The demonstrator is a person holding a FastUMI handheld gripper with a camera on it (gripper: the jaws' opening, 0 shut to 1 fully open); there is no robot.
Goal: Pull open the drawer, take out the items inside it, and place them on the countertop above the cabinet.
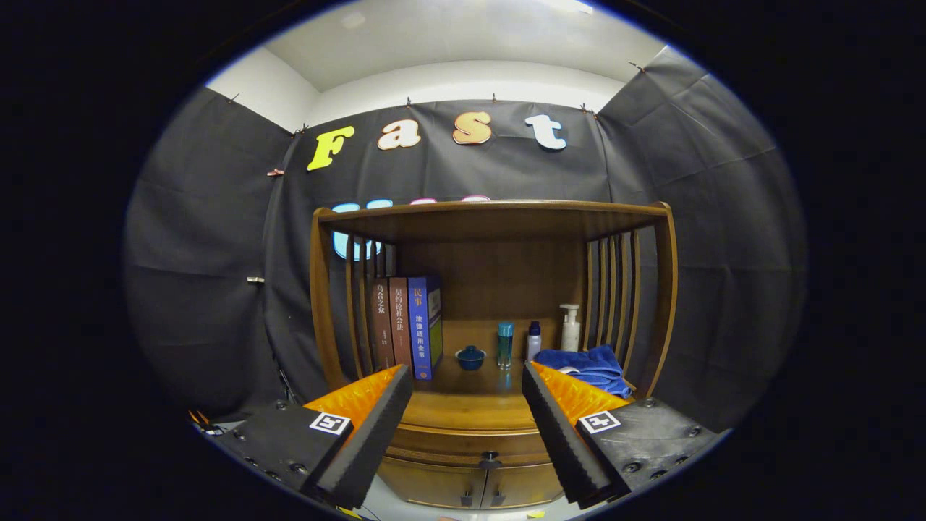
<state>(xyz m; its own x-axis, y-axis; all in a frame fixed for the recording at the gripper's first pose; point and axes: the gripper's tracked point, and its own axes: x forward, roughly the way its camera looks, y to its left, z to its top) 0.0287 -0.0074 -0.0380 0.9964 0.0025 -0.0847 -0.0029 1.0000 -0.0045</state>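
The gripper [466, 376] hung spread and empty, with the closed drawer's knob [490, 459] at six o'clock between its fingers, well short of them; a misjudged reach might pinch off-centre and slip, or nudge the towel [587, 367] at two o'clock.

The gripper [466, 376] hangs spread and empty, and its fingers [376, 427] cover the drawer [466, 441] front at 9 and 3 o'clock of the knob [490, 459]. The right finger hides the blue cloth [589, 365] corner at 7 o'clock. The cabinet doors [470, 486] are cut off below. Bottle [504, 344] labels are too small to tell.
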